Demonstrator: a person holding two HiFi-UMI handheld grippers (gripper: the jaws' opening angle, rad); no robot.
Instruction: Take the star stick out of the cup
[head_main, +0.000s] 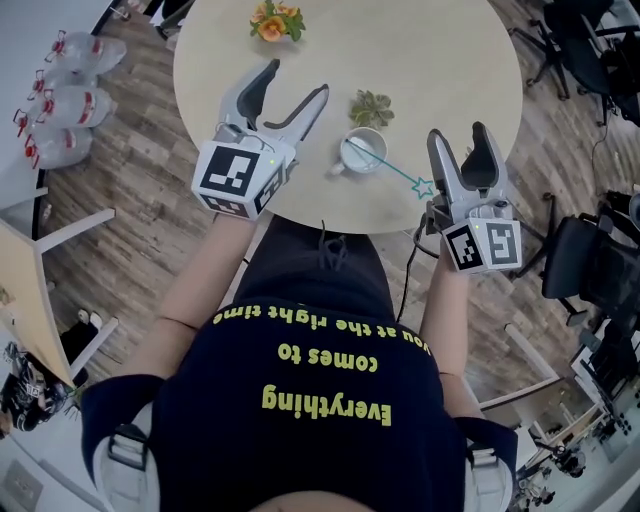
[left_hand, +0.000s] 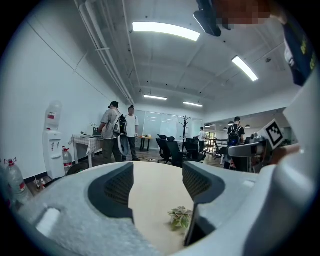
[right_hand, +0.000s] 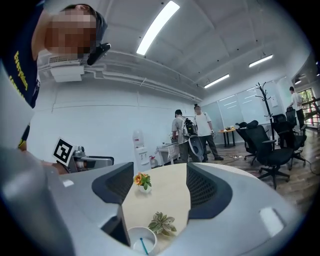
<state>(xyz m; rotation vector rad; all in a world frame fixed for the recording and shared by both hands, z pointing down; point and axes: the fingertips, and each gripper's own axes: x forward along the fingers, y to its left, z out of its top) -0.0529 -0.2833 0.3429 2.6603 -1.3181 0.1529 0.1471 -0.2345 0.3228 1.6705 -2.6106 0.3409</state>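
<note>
The round table (head_main: 440, 80) carries the white cup (head_main: 372, 140) near its front edge. The left gripper (head_main: 297, 78) is to the cup's left, jaws spread wide with nothing between them. The right gripper (head_main: 458, 132) is to the cup's right, jaws also apart and empty. The star stick (head_main: 392, 170) leans in the cup. Its long axis slants over the rim toward the right gripper, and its star end lies just beside that gripper's left jaw.

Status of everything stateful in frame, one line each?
cup, upright on table, stick inside
star stick, leaning in cup, star end out, not gripped
left tool, open, empty
right tool, open, empty
flower pot, upright
</note>
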